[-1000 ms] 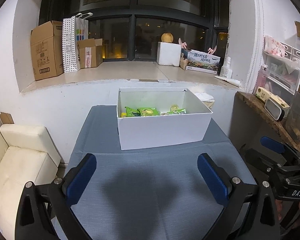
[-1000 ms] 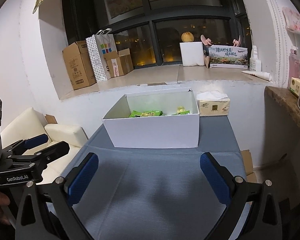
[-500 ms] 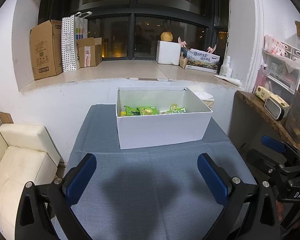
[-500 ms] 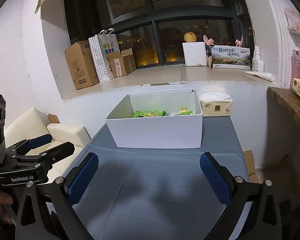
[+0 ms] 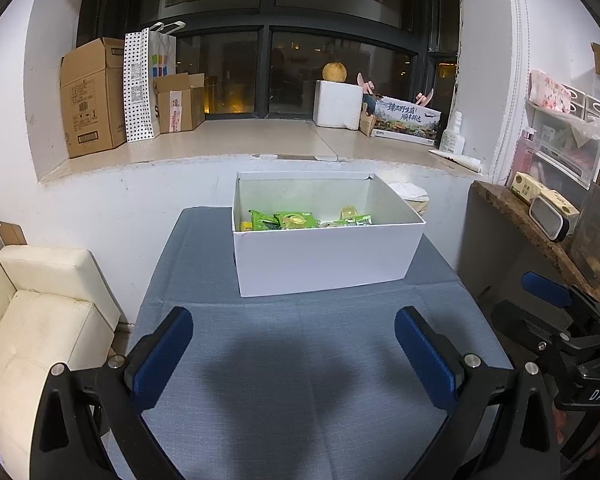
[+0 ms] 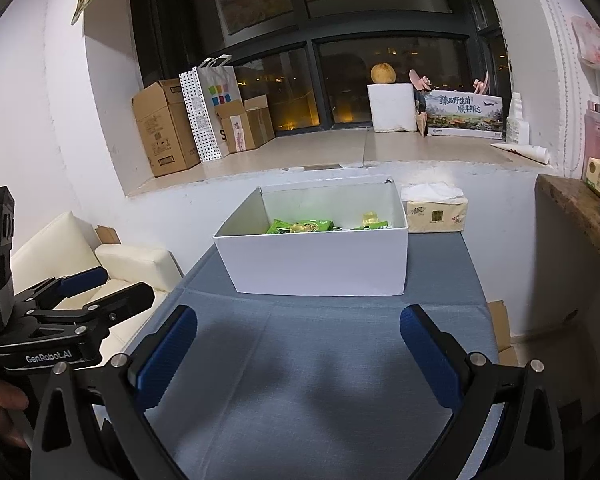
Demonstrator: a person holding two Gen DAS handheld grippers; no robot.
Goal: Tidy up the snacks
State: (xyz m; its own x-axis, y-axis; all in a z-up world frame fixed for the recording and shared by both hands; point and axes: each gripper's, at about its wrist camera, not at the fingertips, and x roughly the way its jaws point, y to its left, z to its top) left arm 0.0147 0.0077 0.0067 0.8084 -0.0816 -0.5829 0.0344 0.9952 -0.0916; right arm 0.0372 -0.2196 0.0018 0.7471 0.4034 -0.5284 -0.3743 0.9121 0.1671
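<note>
A white open box [image 5: 324, 258] [image 6: 320, 264] stands at the far end of the blue-grey table [image 5: 300, 380] [image 6: 308, 368]. Green and yellow snack packets [image 5: 290, 220] [image 6: 300, 226] lie inside it. My left gripper [image 5: 294, 344] is open and empty, held over the near part of the table, well short of the box. My right gripper [image 6: 298, 344] is open and empty too, to the right of the left one. Each gripper shows at the edge of the other's view, the right gripper [image 5: 556, 308] and the left gripper [image 6: 88, 292].
A tissue pack [image 6: 436, 212] lies behind the box on the right. A cream sofa [image 5: 32, 320] stands left of the table. A stone shelf [image 5: 540, 232] with small items is on the right. Cardboard boxes [image 5: 92, 96] and a paper bag sit on the window sill.
Both grippers have drifted slightly; the box sits a little lower in the right wrist view. Both grippers stay open and empty.
</note>
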